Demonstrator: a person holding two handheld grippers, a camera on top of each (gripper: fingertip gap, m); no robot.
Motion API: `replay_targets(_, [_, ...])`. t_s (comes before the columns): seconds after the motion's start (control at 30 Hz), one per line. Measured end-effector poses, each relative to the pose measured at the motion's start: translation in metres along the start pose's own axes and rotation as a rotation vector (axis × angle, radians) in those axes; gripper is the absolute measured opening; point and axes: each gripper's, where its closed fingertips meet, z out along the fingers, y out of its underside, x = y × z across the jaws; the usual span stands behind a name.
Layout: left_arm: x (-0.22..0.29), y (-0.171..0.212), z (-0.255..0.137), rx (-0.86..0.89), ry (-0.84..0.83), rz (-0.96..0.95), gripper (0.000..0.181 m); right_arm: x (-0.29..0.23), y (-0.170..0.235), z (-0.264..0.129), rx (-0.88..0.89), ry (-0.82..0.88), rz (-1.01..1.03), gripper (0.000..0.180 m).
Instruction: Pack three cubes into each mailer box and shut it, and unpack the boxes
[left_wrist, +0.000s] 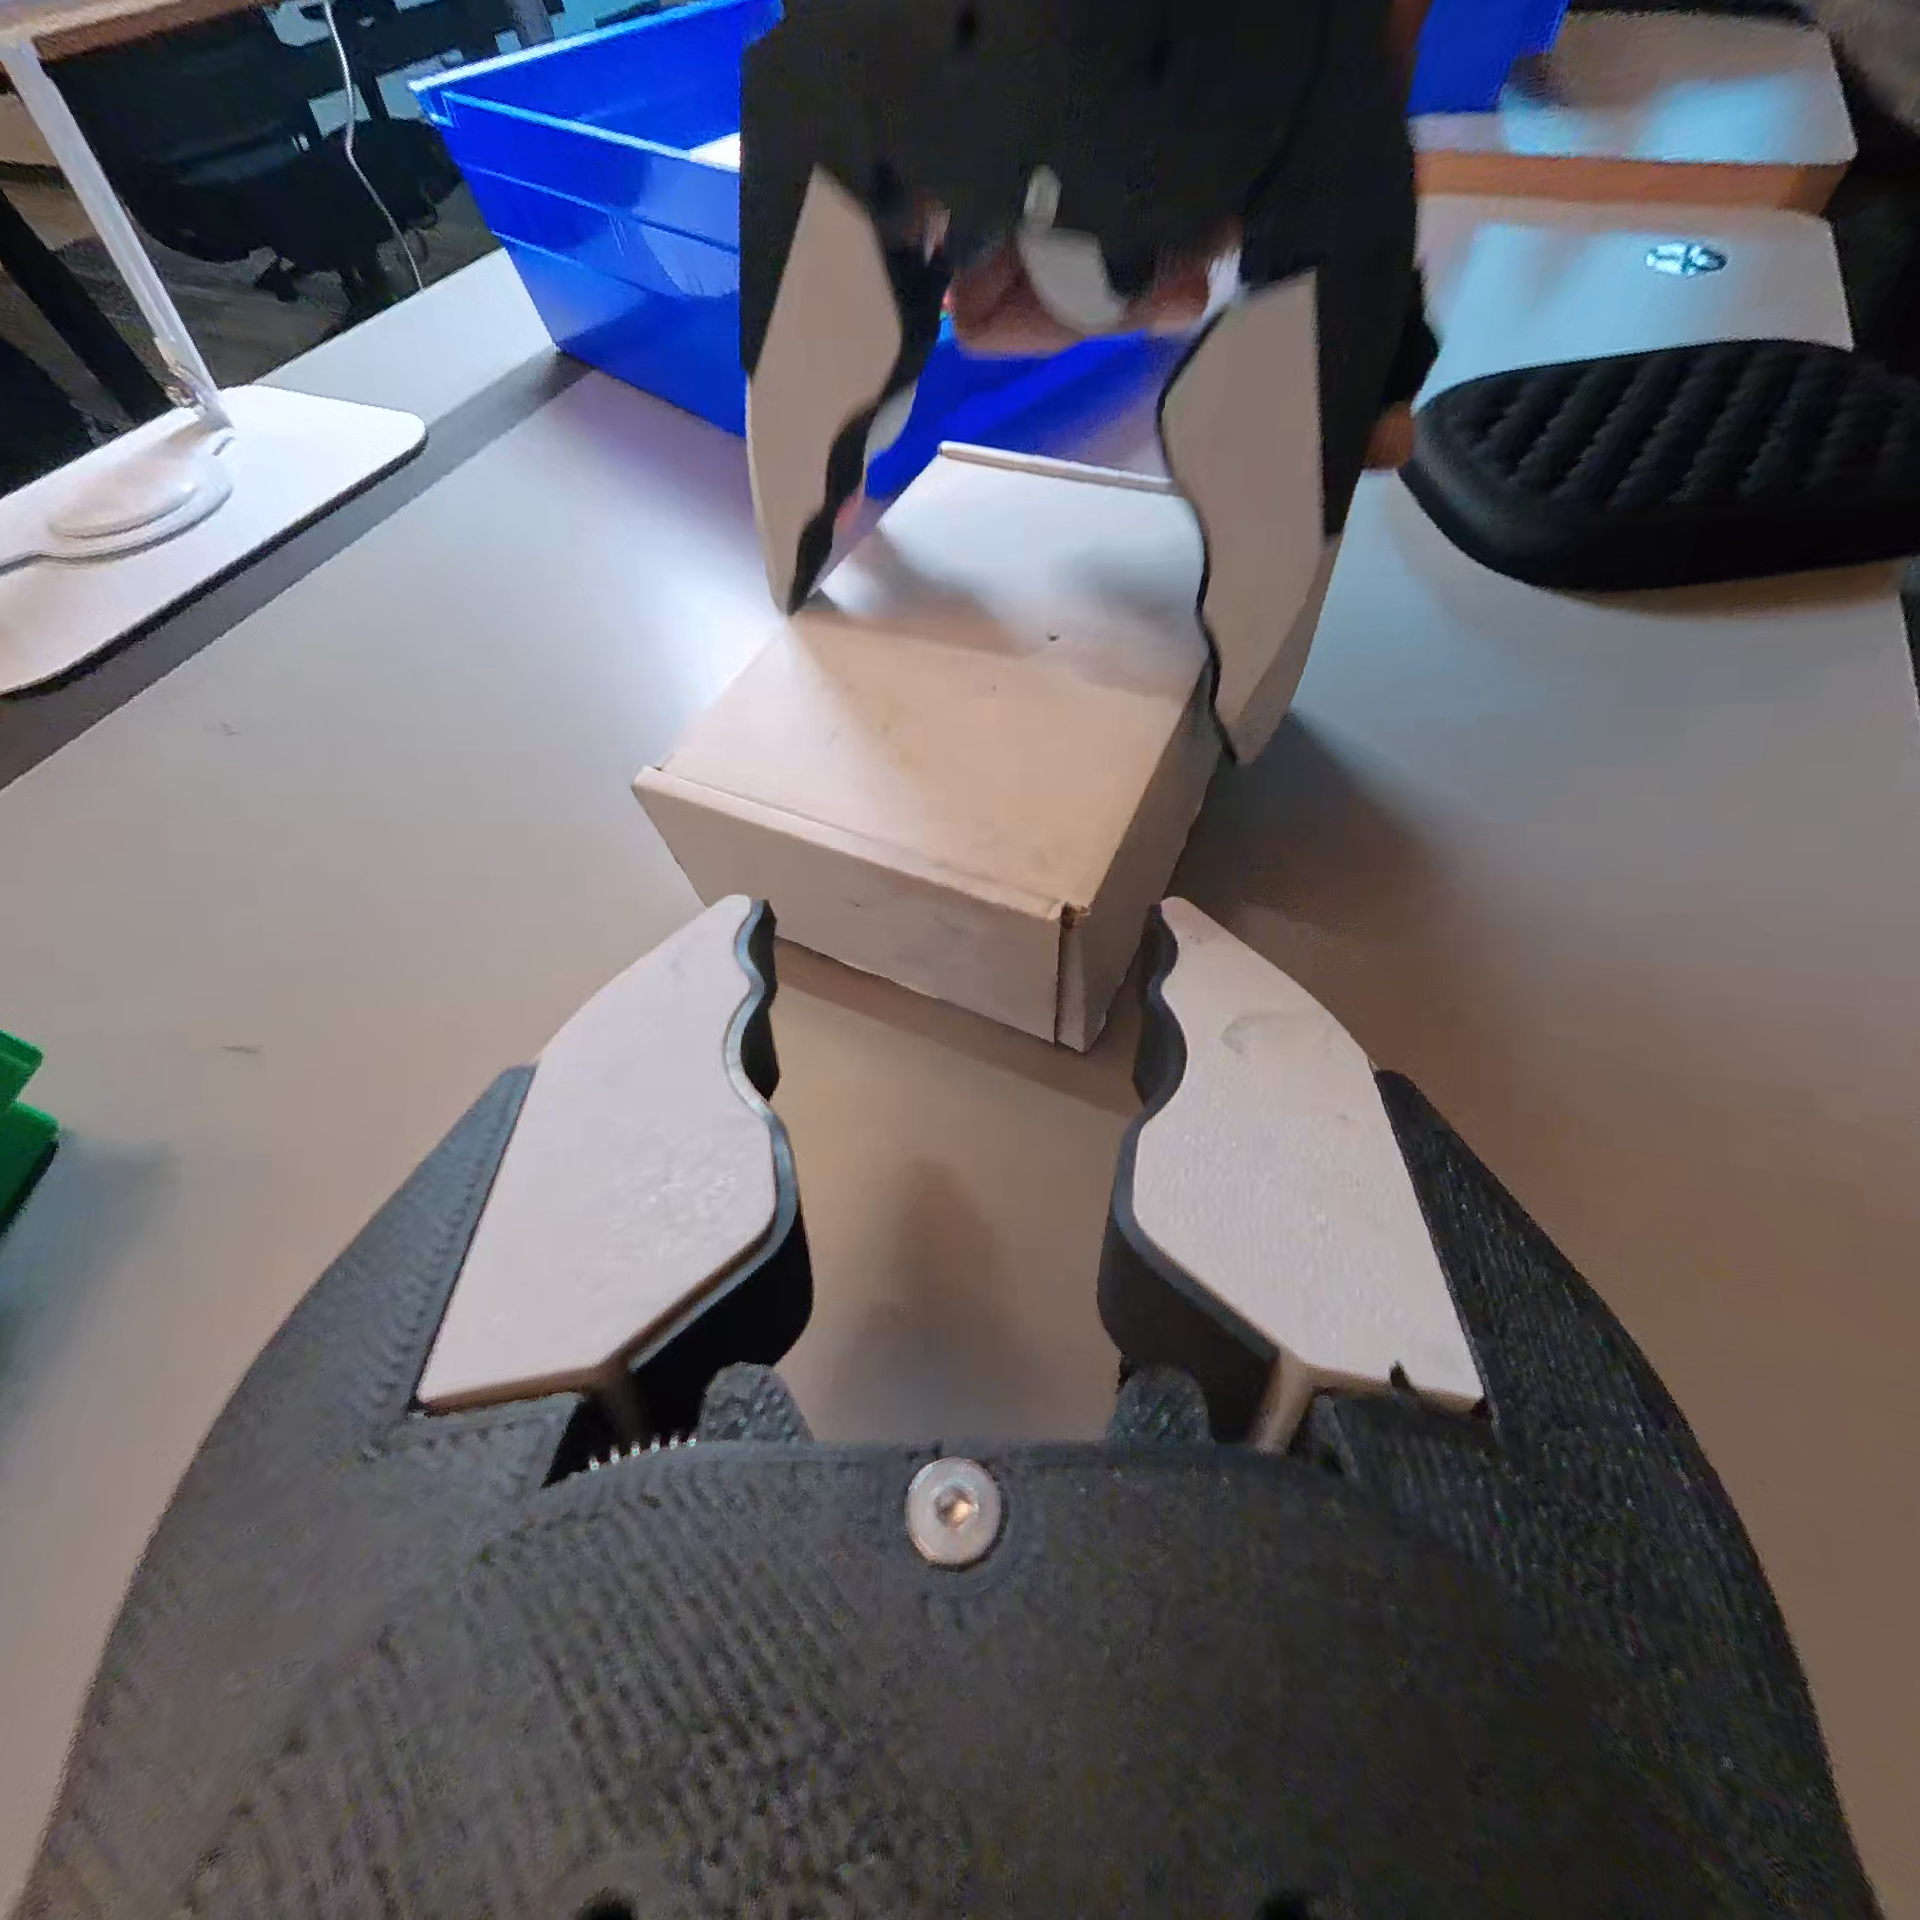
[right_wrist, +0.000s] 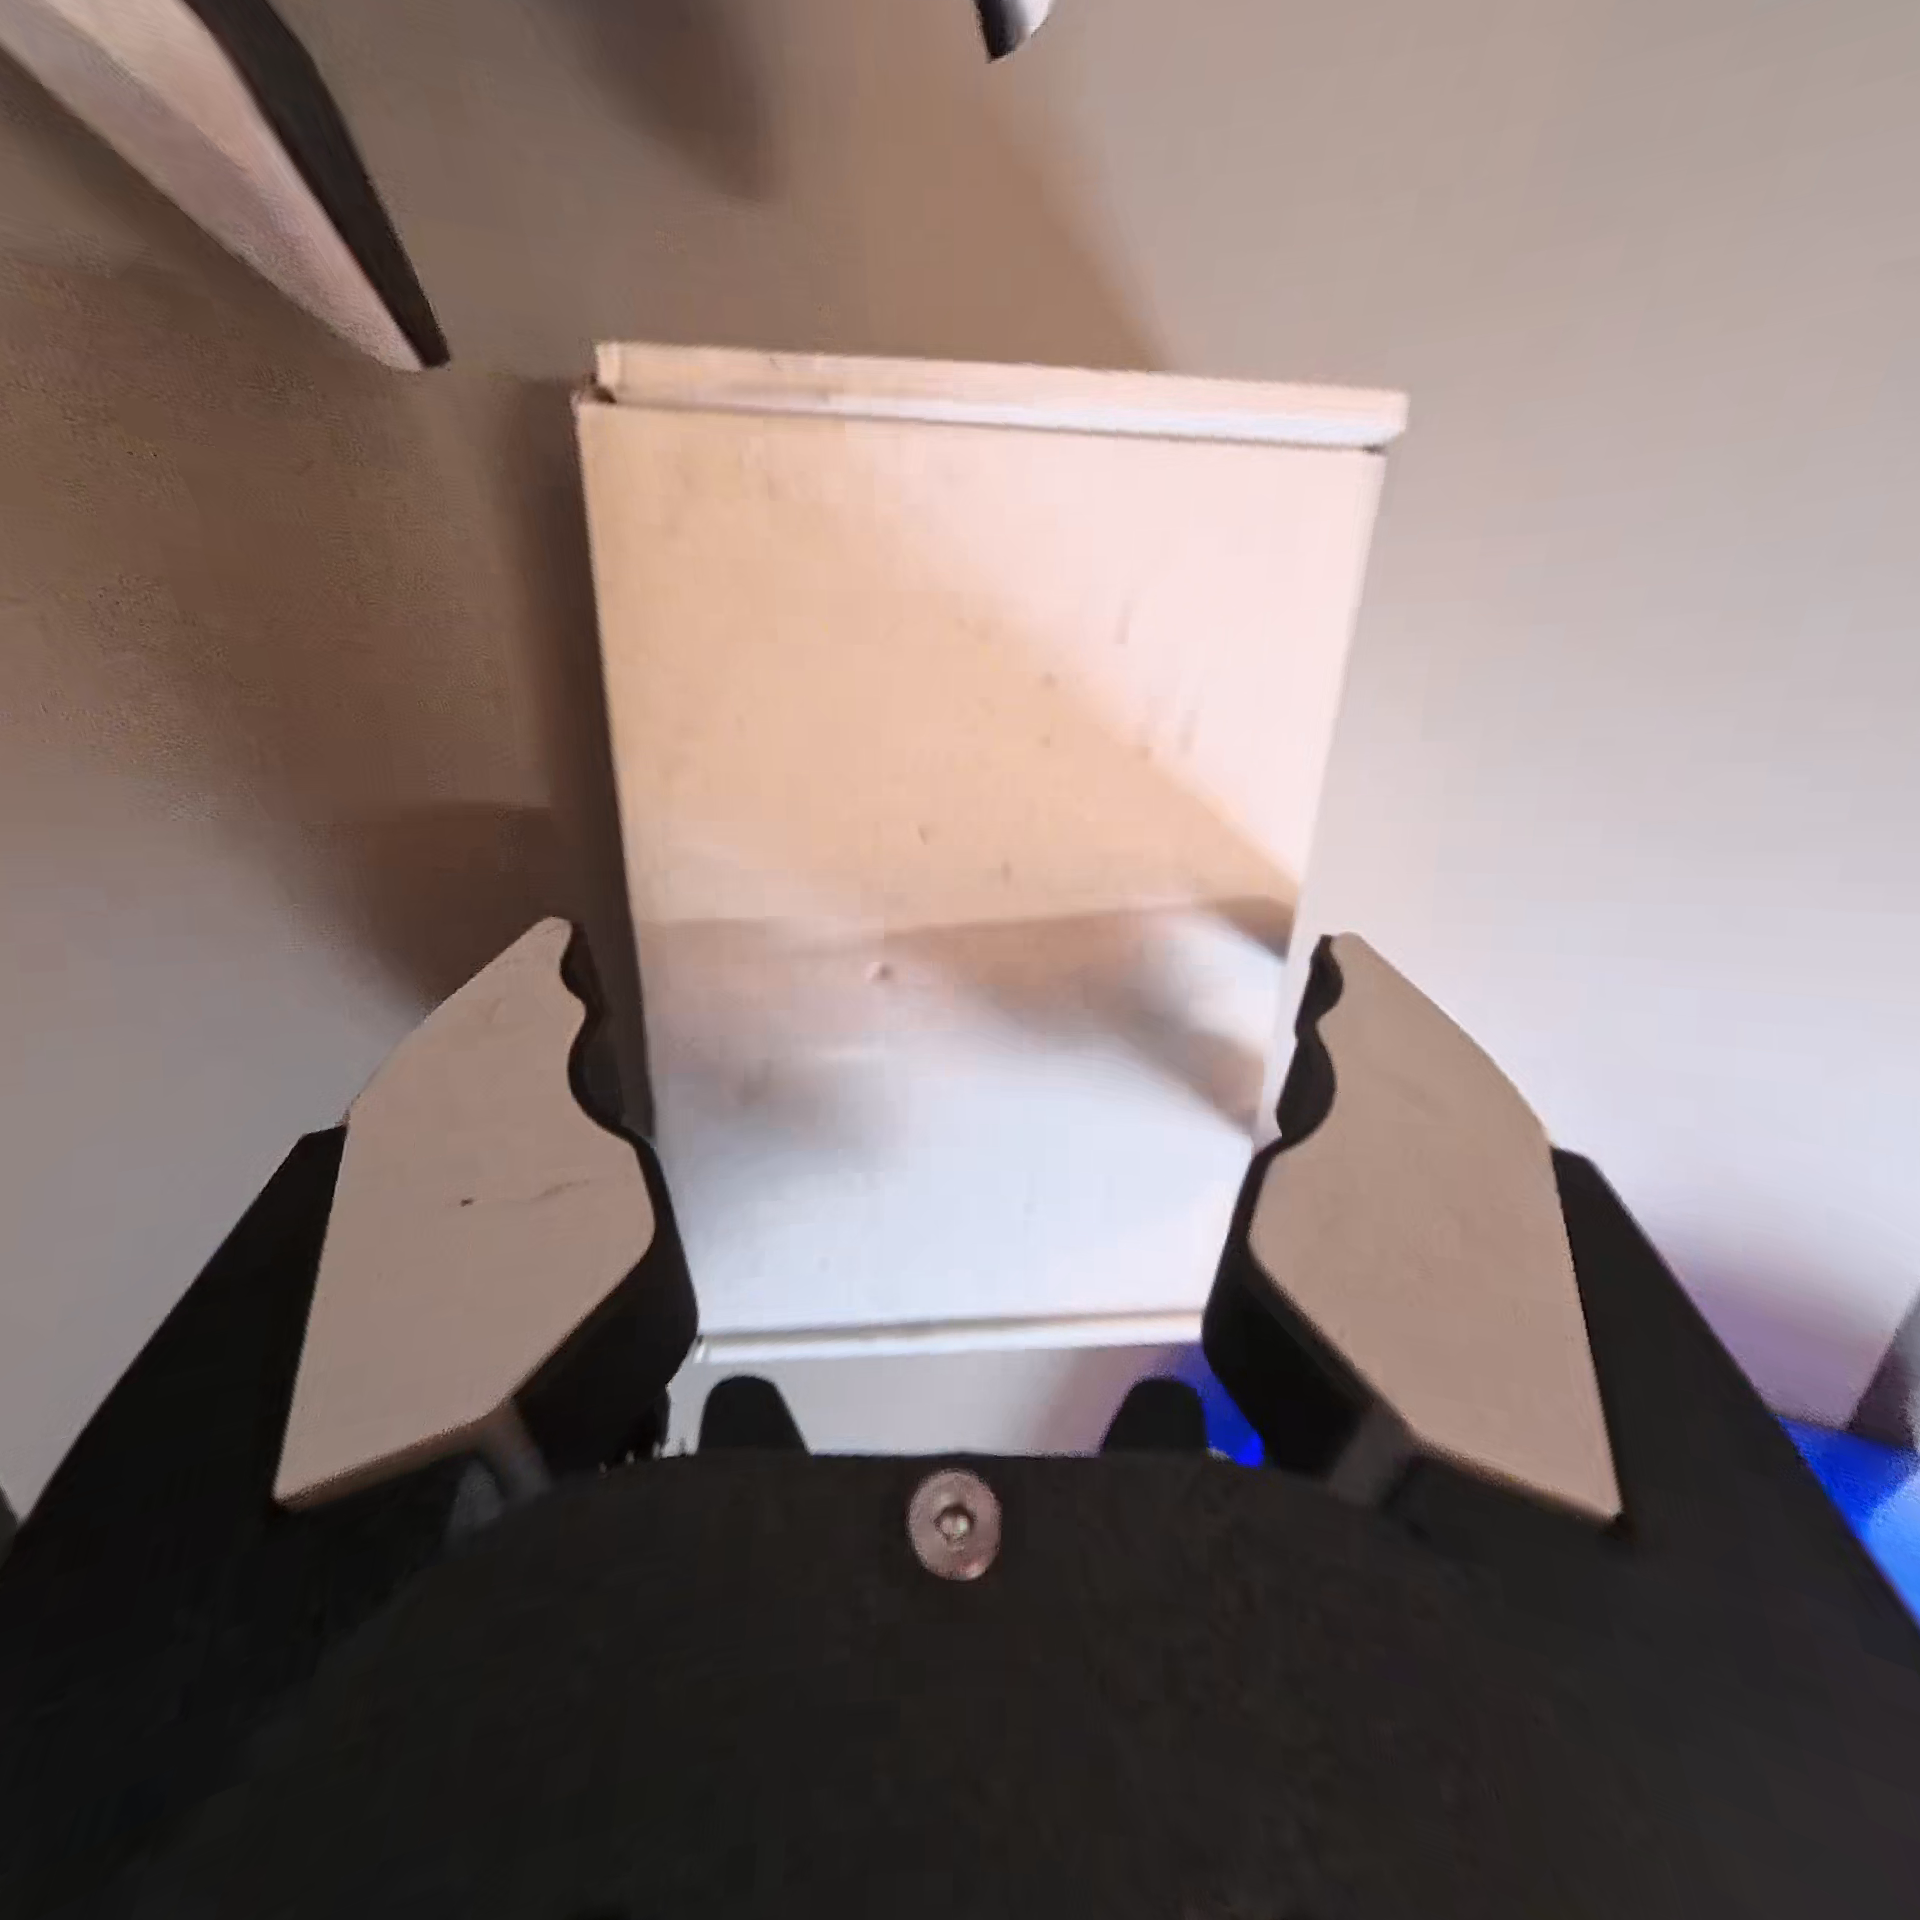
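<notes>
Two spread grippers — left gripper (left_wrist: 956, 925), right gripper (right_wrist: 945, 956) — flank closed mailer box (left_wrist: 935, 748); blue bin (left_wrist: 613, 208) behind

No writing I can read from either hand.

The only mark is a small dark round emblem (left_wrist: 1683, 258) on a white panel (left_wrist: 1538, 312) far off to my upper right in the left wrist view, too blurred to make out. The mailer box (left_wrist: 935, 769) in front of me shows only scuff marks.
</notes>
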Motion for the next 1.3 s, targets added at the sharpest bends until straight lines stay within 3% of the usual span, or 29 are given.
replay_targets(0.2, [-0.001,-0.007,-0.006,0.051,0.001,-0.005,0.067,0.002,0.0,0.009,-0.085,-0.006,-0.112,0.126])
replay_targets(0.37, [-0.001,-0.011,-0.008,0.078,0.006,-0.023,0.07,0.029,0.017,-0.049,-0.031,0.059,-0.062,0.126])
replay_targets(0.53, [-0.001,-0.012,-0.007,0.083,0.007,-0.038,0.072,0.098,0.074,-0.126,-0.086,0.224,0.066,0.127])
replay_targets(0.7, [0.002,-0.013,-0.006,0.084,-0.008,-0.026,0.072,0.156,0.149,-0.16,-0.211,0.319,0.189,0.127])
replay_targets(0.97, [0.002,-0.01,-0.002,0.076,-0.005,-0.039,0.072,0.228,0.244,-0.145,-0.357,0.355,0.344,0.127])
replay_targets(1.3, [0.01,-0.01,0.003,0.106,0.066,-0.014,0.073,0.273,0.275,-0.085,-0.398,0.271,0.299,0.126])
